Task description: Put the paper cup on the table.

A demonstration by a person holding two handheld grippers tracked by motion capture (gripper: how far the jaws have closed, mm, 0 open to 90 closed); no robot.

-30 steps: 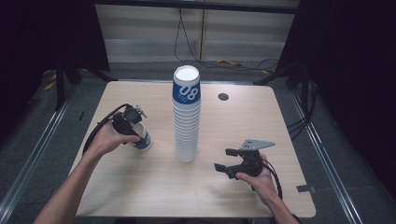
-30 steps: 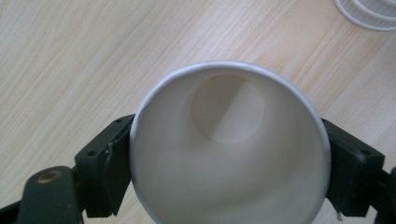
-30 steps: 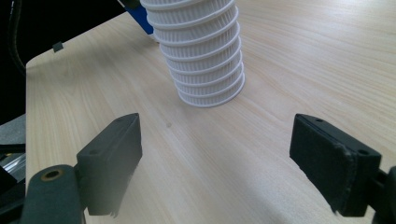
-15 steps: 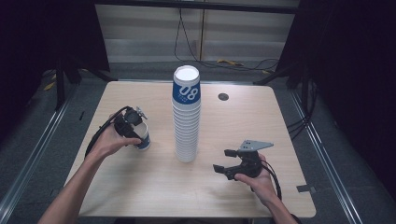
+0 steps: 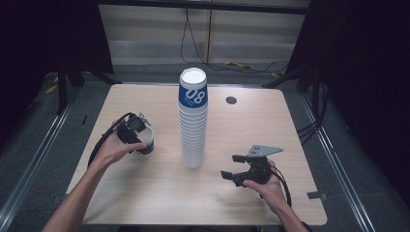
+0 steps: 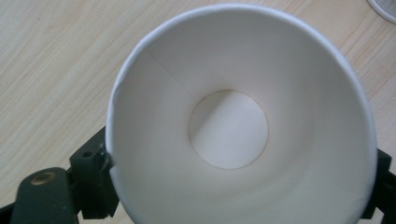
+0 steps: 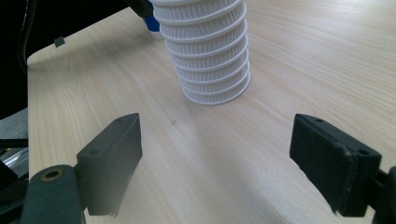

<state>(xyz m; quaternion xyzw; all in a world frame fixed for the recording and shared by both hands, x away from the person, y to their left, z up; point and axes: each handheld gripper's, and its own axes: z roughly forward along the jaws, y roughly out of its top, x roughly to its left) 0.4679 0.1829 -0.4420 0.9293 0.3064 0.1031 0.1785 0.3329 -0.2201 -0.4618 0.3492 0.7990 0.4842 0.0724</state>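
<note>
Our left gripper (image 5: 138,133) clenches a single paper cup (image 6: 243,126), whose wall hides most of both jaws; it seems to stand on the table (image 5: 145,198), left of the tall cup stack (image 5: 193,121). Since earlier it has barely shifted. Our right gripper (image 7: 224,163) rests released, near right.

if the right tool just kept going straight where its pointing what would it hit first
Probably the base of the stack of cups: it stands ahead of the open right tool, slightly off centre, with bare table between.
</note>
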